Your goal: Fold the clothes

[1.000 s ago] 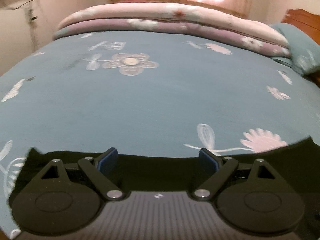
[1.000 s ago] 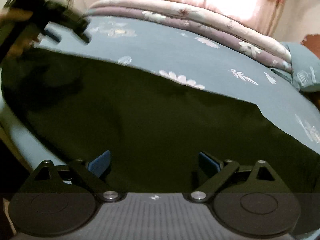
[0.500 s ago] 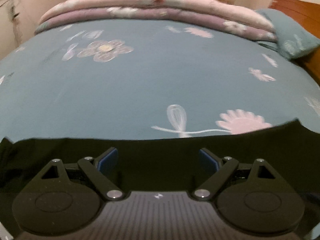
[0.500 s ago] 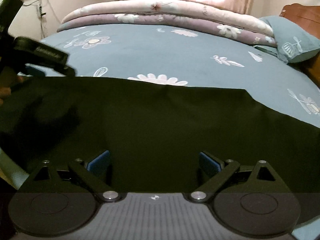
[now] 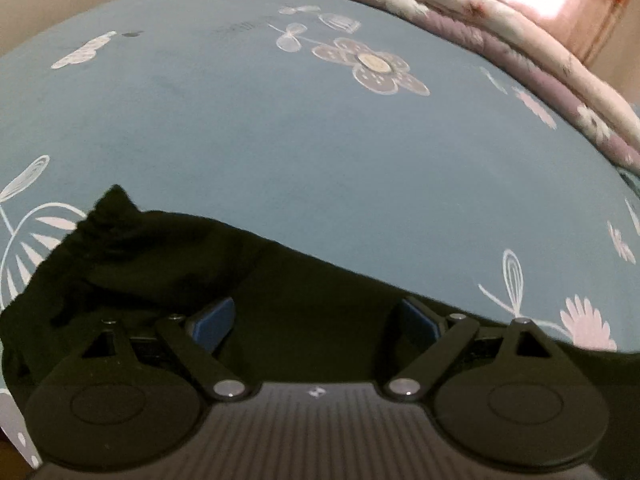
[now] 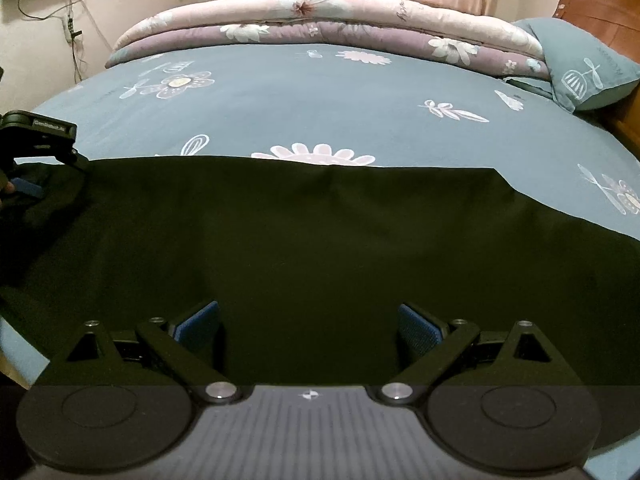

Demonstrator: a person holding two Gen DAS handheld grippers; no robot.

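Observation:
A black garment (image 6: 312, 240) lies spread flat on the blue flowered bed sheet (image 6: 320, 100), its far edge straight. My right gripper (image 6: 308, 326) hovers over the garment's near part, open, with only cloth beneath its blue pads. My left gripper (image 5: 316, 318) is open above the garment's bunched left end (image 5: 152, 252), where a corner of cloth sticks up. In the right wrist view the left gripper (image 6: 28, 188) shows at the far left edge, over the garment's left end.
A folded pink and purple quilt (image 6: 320, 20) lies along the far side of the bed. A blue pillow (image 6: 584, 64) rests at the right by a wooden headboard (image 6: 600, 4). The blue sheet (image 5: 280, 140) spreads beyond the garment.
The left view has rolled and shifted toward the garment's left end, where bunched cloth now shows. The right view has levelled, and the garment's far edge now runs straight across. Both grippers stay open.

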